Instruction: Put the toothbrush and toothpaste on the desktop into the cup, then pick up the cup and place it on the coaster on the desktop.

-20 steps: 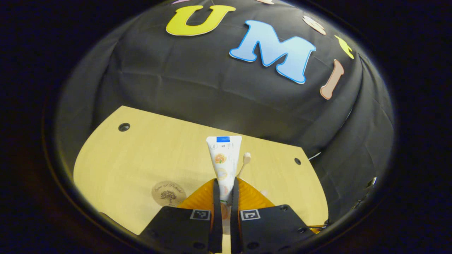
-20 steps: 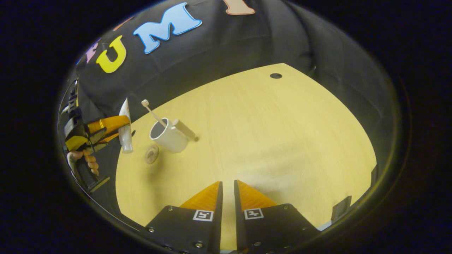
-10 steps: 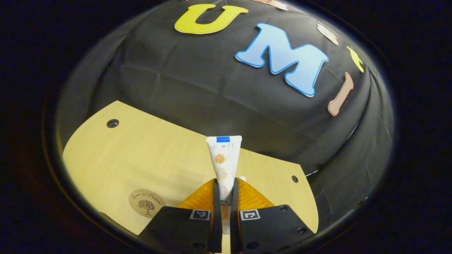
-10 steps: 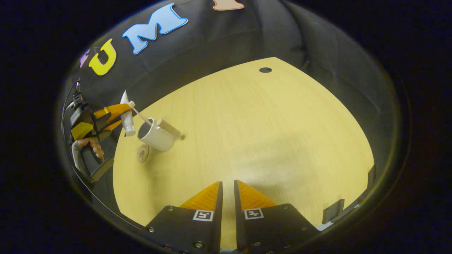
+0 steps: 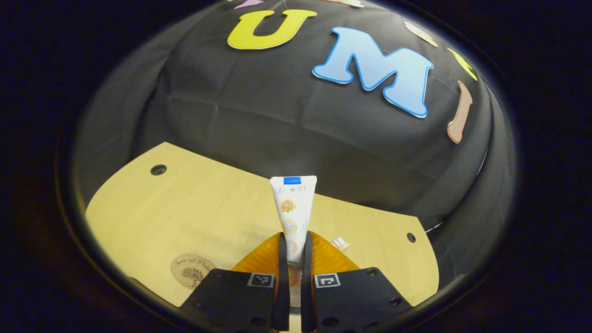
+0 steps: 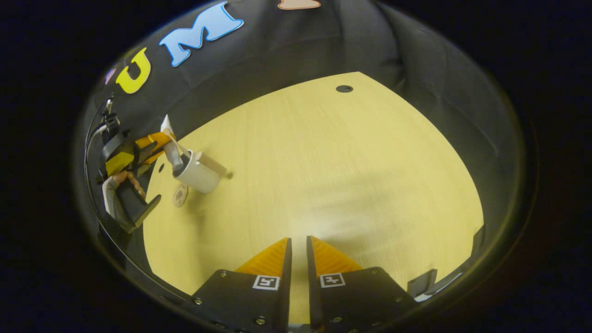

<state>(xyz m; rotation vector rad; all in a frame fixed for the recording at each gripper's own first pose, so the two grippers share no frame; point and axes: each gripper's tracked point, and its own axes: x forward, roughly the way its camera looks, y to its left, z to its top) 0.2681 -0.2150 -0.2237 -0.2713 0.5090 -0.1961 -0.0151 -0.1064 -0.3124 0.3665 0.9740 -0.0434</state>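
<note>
Since the earlier frames the left gripper has carried the toothpaste over to the cup; in the right gripper view the cap end now sits at the rim, so release looks close. Left fingers are clamped on the tube. Toothbrush is already in the cup. Coaster lies just beside the cup on the worktop. Right gripper hangs empty, fingers nearly together. Cup is hidden under the fingers in the left gripper view; how far the cap is in is hard to tell.
</note>
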